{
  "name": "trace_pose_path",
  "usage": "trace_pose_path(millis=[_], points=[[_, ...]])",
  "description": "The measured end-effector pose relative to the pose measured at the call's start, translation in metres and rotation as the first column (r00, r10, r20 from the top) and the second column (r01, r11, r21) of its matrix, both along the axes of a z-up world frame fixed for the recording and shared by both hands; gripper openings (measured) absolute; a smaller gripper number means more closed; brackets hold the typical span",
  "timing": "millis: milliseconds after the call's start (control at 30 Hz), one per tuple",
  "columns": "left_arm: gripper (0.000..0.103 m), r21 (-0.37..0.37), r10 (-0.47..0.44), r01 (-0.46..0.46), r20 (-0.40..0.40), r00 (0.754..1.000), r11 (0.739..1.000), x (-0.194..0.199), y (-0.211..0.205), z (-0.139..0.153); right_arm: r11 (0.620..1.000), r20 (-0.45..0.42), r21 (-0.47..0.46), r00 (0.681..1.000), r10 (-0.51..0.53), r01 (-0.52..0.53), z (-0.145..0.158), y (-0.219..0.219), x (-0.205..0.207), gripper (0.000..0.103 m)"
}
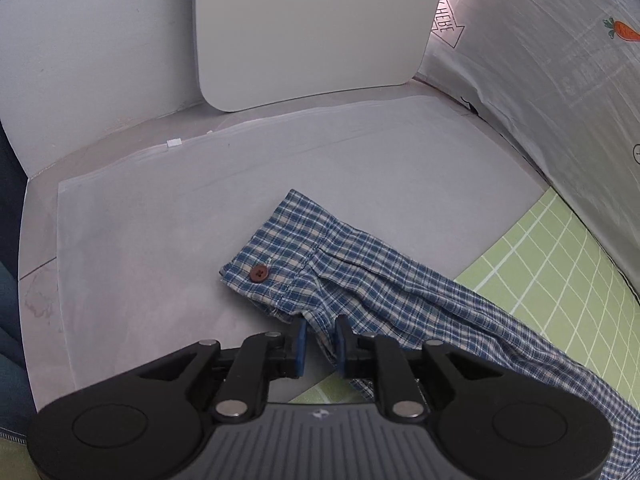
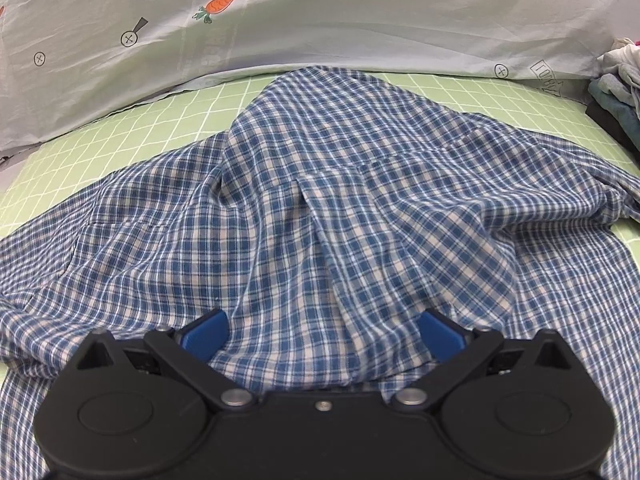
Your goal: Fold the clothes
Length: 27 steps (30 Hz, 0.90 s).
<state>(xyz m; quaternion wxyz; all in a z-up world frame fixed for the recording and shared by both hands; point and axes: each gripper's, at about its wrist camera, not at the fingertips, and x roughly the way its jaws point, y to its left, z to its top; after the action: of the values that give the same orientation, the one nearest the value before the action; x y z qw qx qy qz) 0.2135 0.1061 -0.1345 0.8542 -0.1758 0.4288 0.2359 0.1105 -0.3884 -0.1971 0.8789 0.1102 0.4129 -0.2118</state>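
Two tools work one blue plaid shirt (image 2: 340, 200), which lies spread and rumpled over a green gridded mat (image 2: 160, 120), back side up with a centre pleat running toward the right wrist camera. The right tool (image 2: 322, 334) has its blue pads set wide apart, and a raised fold of the shirt's cloth sits between them; the pads do not press on it. Beyond the shirt, along the mat's far edge, a pale sheet printed with carrots (image 2: 280, 24) rises like a wall. A small heap of other clothes (image 2: 618, 84) sits at the mat's far right corner.

From the left wrist camera, the shirt's sleeve (image 1: 360, 276) stretches off the green mat (image 1: 552, 264) onto a grey surface (image 1: 160, 240). Its cuff (image 1: 276, 252), with one brown button (image 1: 259, 273), lies flat there. The left tool (image 1: 320, 336) has its pads drawn narrow and pinches the sleeve cloth just behind the cuff. A white panel (image 1: 312, 28) stands at the grey surface's far edge, with the carrot-printed sheet (image 1: 552, 92) to the right.
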Motion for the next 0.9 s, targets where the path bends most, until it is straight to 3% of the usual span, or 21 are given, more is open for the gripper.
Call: trace_pose_path(millis=[100,200,333,533,600,733,867,900], points=[[0.026,0.090,-0.034,0.031,0.029,0.999,0.995,-0.010,-0.011,0.018,0.998,0.028,-0.054,0.999,-0.025,0.027,0.014,-0.011,-0.013,0.103],[0.032,0.131,-0.067,0.060,0.050,0.997,0.990,-0.015,-0.026,0.032,0.995,0.045,-0.066,0.996,-0.074,0.077,0.026,-0.033,-0.025,0.103],[0.035,0.146,-0.194,0.185,0.053,0.980,0.972,-0.017,-0.060,0.042,0.990,0.025,-0.100,0.995,-0.096,0.098,0.032,-0.066,-0.032,0.103],[0.047,0.067,-0.434,0.433,0.011,0.901,0.899,-0.003,-0.156,0.028,0.990,-0.038,-0.101,0.994,-0.098,0.094,0.037,-0.111,-0.020,0.103],[0.052,0.066,-0.528,0.527,-0.002,0.849,0.847,0.009,-0.199,0.026,0.993,-0.047,-0.105,0.997,-0.064,0.059,0.040,-0.124,-0.009,0.103],[0.062,0.090,-0.720,0.718,-0.017,0.694,0.690,0.036,-0.284,0.022,0.990,-0.057,-0.128,0.997,0.057,-0.063,0.043,-0.144,0.022,0.099],[0.063,0.107,-0.831,0.830,-0.051,0.555,0.548,0.068,-0.353,0.011,0.980,-0.068,-0.115,0.986,0.152,-0.159,0.040,-0.164,0.062,0.083],[0.064,0.113,-0.858,0.858,-0.061,0.510,0.501,0.073,-0.372,0.004,0.979,-0.062,-0.102,0.983,0.172,-0.178,0.038,-0.169,0.073,0.078]])
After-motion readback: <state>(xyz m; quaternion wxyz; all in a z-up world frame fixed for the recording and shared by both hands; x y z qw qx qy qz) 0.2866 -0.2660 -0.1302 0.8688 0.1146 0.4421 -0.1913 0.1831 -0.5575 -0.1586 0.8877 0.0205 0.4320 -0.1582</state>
